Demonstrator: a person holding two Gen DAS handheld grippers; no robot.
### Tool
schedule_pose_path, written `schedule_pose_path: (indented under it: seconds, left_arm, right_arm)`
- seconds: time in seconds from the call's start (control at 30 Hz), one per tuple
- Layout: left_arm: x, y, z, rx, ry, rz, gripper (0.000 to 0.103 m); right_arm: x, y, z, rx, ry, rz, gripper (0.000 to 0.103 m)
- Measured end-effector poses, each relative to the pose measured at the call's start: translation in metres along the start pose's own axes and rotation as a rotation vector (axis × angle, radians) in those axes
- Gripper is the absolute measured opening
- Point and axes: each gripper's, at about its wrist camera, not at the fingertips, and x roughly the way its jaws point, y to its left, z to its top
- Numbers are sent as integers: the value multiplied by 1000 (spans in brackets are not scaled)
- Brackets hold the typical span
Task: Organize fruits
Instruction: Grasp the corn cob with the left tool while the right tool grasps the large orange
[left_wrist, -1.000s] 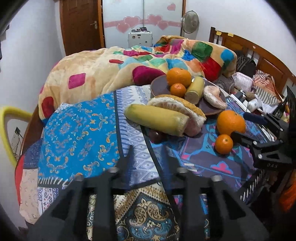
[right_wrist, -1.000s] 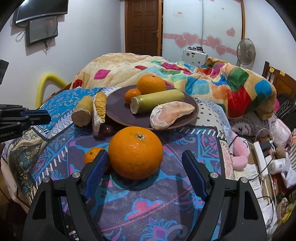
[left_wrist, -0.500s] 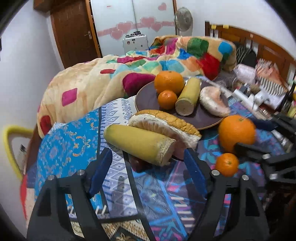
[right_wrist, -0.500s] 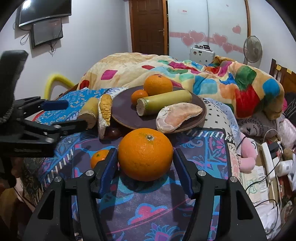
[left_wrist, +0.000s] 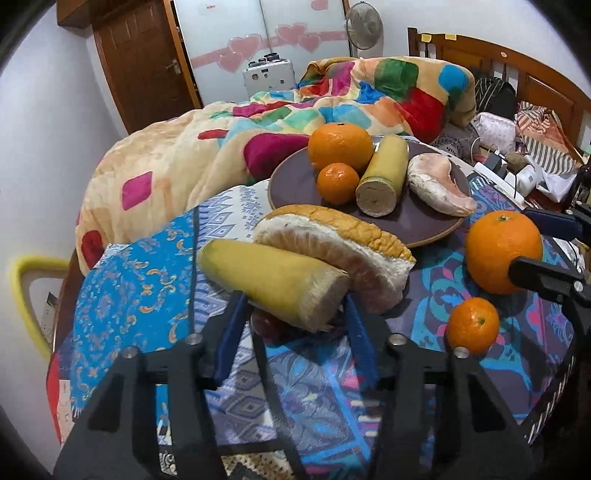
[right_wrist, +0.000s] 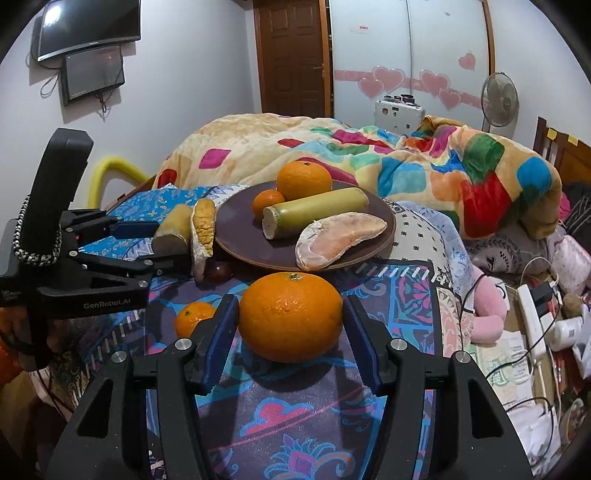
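A patchwork blanket heaps on the bed behind the patterned cloth; a brown door and heart-stickered wardrobe stand beyond. "GenRobot.AI" is printed on the left gripper, whose jaws are closing around the yellow cane piece; contact unclear. The dark plate holds fruit. The right gripper is closing on the big orange, pads touching. A small orange sits just beside.
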Motion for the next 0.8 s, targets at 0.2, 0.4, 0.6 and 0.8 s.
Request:
schedule_pose_path:
  seconds: [0.2,0.4,0.6,0.8]
  left_arm:
    - [-15,36,-14,-100,1,5,31]
    - [-19,67,-29,-145,33,22,23]
    - [-30,76,-37,-155,38,-7,23]
    - [-33,89,-26,-147,-6,43,54]
  right_arm:
    - [-3,-2,-5,-3,11,2,54]
    - [-4,-2,-8,-6,17,-7,55]
    - [-6,1,-11,-23,29,-18,55]
    - [6,2,-15,-38,63,-29,60]
